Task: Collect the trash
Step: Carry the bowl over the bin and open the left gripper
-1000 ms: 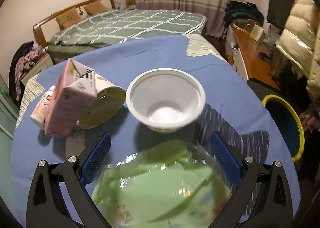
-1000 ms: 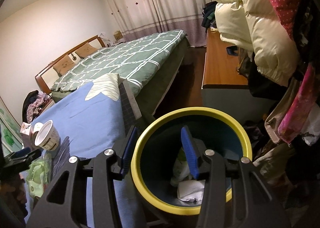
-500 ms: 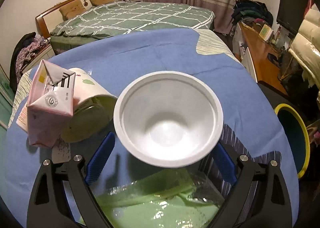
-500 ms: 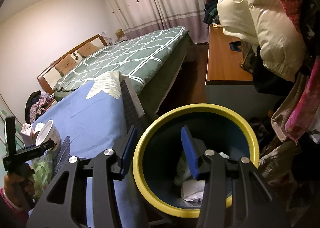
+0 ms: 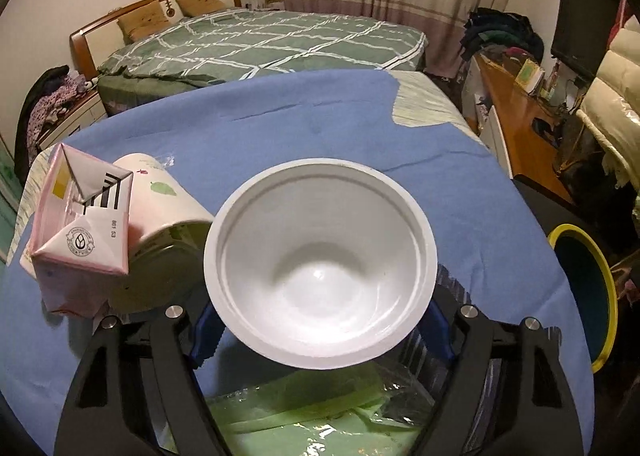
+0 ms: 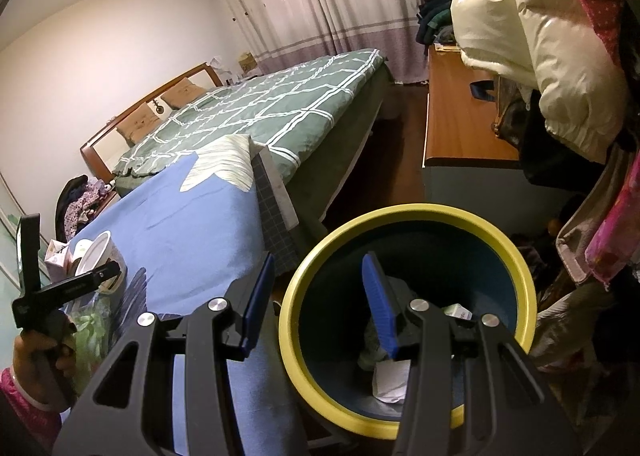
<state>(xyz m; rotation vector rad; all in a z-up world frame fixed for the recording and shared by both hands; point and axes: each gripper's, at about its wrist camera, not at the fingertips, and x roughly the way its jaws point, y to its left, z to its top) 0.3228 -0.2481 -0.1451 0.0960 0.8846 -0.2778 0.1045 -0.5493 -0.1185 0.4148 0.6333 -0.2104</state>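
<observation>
Closing in: left gripper (image 5: 320, 330) has moved up on the white bowl (image 5: 320, 260) and its fingers (image 5: 204, 330) have just been narrowing around it; whether the pads touch yet, I cannot tell. Bowl sits on the blue bedcover (image 5: 320, 116), beside the tipped paper cup (image 5: 160, 224) and pink carton (image 5: 76, 232), with a green plastic bag (image 5: 304, 412) below. Right gripper (image 6: 320, 304) is unchanged, half-spread fingers straddling the yellow rim of the trash bin (image 6: 400, 216), pinching the wall. Pick looks imminent; the bin is ready nearby.
</observation>
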